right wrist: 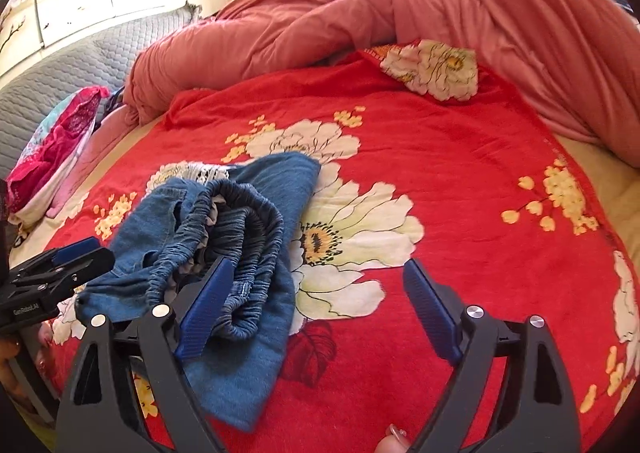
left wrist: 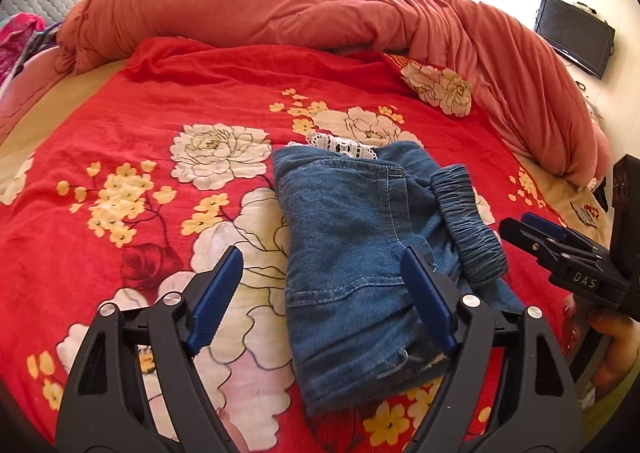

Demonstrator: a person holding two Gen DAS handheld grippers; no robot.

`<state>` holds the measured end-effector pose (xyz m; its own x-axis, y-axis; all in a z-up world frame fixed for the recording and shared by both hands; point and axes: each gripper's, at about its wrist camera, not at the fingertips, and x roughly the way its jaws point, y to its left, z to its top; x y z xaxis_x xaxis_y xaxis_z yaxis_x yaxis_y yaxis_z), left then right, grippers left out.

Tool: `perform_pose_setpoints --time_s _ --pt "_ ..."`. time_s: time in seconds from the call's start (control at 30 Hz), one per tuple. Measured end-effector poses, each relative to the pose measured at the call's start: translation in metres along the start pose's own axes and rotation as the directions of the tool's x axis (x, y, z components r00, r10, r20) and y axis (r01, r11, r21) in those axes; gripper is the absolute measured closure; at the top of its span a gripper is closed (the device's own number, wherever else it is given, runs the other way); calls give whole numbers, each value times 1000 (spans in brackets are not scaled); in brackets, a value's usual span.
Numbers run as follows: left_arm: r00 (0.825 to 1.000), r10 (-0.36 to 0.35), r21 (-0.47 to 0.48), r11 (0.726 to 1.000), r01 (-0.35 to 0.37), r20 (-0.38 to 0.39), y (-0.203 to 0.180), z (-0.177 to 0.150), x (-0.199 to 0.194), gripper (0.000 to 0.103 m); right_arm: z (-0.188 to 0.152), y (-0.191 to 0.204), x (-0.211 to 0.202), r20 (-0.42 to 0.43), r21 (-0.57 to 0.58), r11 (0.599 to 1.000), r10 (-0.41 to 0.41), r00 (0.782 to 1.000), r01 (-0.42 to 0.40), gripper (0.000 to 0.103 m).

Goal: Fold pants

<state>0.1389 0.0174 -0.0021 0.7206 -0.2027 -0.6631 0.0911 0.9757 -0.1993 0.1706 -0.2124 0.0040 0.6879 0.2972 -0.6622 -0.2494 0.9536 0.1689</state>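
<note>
Left wrist view: I saw soft, limp denim pants (left wrist: pixel 352 253) folded on the bed (left wrist: pixel 160 101).
Grippers: my left gripper (left wrist: pixel 324 293) and right gripper (right wrist: pixel 316 305) gaped, holding nothing.
Hold: I judged the thick elastic waistband (right wrist: pixel 240 237) best.

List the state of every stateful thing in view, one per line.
pants: folded into a compact bundle, lying on the bedspread, not held
waistband: elastic, bunched, on top of the fold
left gripper: jaws open, nothing pressed
right gripper: jaws open, empty
bedspread: spread flat
duvet: rumpled, pushed to the far side
screen: dark
</note>
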Motion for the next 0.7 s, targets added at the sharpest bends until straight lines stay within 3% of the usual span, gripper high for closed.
perform_pose_setpoints --time_s 0.03,0.27,0.37,0.7 --pt "1000 4 -1 1000 -4 5 -1 0 -4 19 -1 2 -6 12 -5 1000 1 1000 -1 17" --pt "997 23 -2 1000 -23 70 -8 -3 -35 14 -6 14 -45 114 -43 999 -18 993 23 17" --pt "996 29 -4 1000 -29 83 -11 -9 -48 13 -13 16 -63 150 -43 999 -19 988 26 5" --pt "992 51 17 998 -53 117 -20 -29 -84 9 -32 27 -99 206 -71 997 -17 978 32 5"
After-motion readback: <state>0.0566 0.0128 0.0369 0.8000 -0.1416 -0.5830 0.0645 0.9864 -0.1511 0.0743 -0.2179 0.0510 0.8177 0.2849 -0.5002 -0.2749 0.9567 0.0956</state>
